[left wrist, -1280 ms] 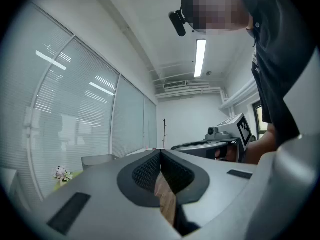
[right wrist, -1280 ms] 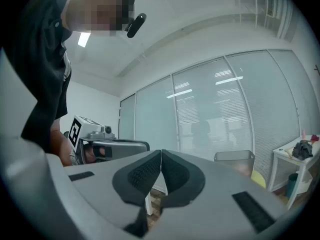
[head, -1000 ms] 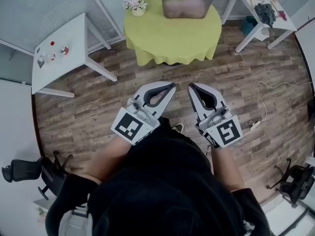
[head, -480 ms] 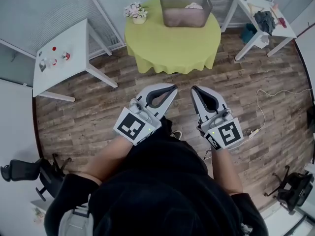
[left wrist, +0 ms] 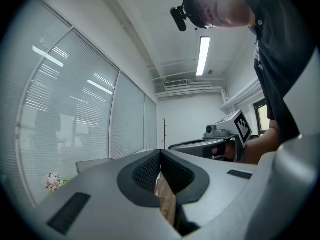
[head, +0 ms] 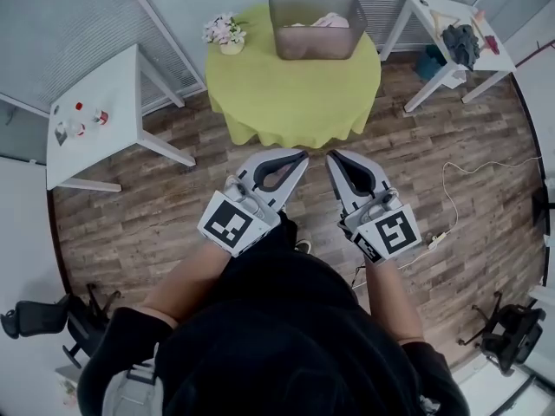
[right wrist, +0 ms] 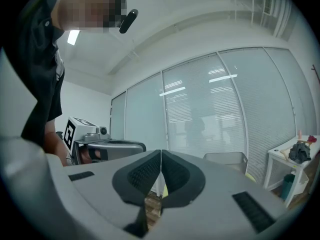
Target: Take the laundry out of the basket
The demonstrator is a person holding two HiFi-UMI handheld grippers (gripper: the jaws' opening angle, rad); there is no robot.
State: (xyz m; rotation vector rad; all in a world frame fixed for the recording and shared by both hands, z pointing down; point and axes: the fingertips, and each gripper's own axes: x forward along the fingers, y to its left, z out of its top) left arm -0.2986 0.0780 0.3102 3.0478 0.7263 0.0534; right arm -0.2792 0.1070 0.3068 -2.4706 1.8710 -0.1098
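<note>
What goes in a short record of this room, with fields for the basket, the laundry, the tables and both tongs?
basket: grey, at the far edge of the round table
laundry: pale cloth inside the basket, not yet taken out
flowers: on the round table, left of the basket
left table: white, small items on top
right table: white, dark cloth on top
left tongs: shut, empty, short of the round table
right tongs: shut, empty, beside the left tongs
</note>
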